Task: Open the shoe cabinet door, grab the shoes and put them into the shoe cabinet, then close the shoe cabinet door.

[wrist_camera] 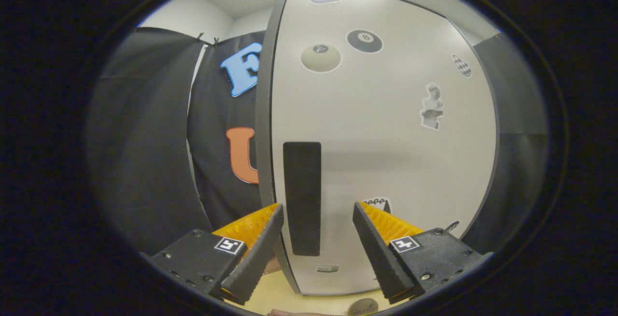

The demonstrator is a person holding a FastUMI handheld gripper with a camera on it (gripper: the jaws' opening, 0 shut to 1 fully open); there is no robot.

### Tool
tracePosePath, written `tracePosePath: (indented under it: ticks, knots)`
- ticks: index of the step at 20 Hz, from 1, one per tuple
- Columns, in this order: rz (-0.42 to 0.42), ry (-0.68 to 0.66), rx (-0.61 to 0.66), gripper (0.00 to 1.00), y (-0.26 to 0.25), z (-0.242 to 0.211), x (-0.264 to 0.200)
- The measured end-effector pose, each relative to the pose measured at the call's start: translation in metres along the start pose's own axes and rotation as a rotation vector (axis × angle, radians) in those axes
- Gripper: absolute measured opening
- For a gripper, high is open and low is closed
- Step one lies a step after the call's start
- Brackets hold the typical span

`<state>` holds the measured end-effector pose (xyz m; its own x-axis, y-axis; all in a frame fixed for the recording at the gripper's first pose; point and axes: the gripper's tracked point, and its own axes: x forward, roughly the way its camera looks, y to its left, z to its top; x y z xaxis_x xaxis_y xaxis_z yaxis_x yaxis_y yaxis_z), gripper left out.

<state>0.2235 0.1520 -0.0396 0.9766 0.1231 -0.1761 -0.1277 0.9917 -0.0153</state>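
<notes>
The gripper (316, 212) points straight at the shoe cabinet door (386, 142). Its two fingers are spread wide apart. Nothing is between them that they squeeze, and they hold nothing.

The door is big and pale grey, with a darker grey edge (264, 127) along its side. It stands up tall in front of the gripper. On the door is a long black handle (302, 197). The handle is a tall dark strip close to the door's darker edge. It sits in the gap between the two fingers, a bit nearer to one finger than the other. I cannot tell if the fingers touch the door or the handle, or are just close to them.

The door has stickers on it. Up high there is a black ball sticker (364, 41) and a pale ball sticker (321, 58) beside it. A small checkered sticker (461, 65) is further along, and a sticker of a little statue (432, 107) is below that. One more small sticker (377, 204) peeks out just above one fingertip.

Black cloth (145, 142) hangs beside the door. Under the door there is a pale yellow floor (285, 294).
</notes>
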Motion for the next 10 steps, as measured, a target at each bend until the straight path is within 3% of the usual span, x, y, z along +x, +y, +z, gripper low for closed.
tracePosePath:
  ticks: [5, 9, 10]
  knots:
    - [-0.043, -0.013, 0.005, 0.88, 0.000, -0.001, 0.006]
    - [-0.061, 0.003, -0.009, 0.72, 0.004, -0.002, 0.004]
    - [-0.045, 0.018, 0.014, 0.60, 0.008, -0.005, 0.006]
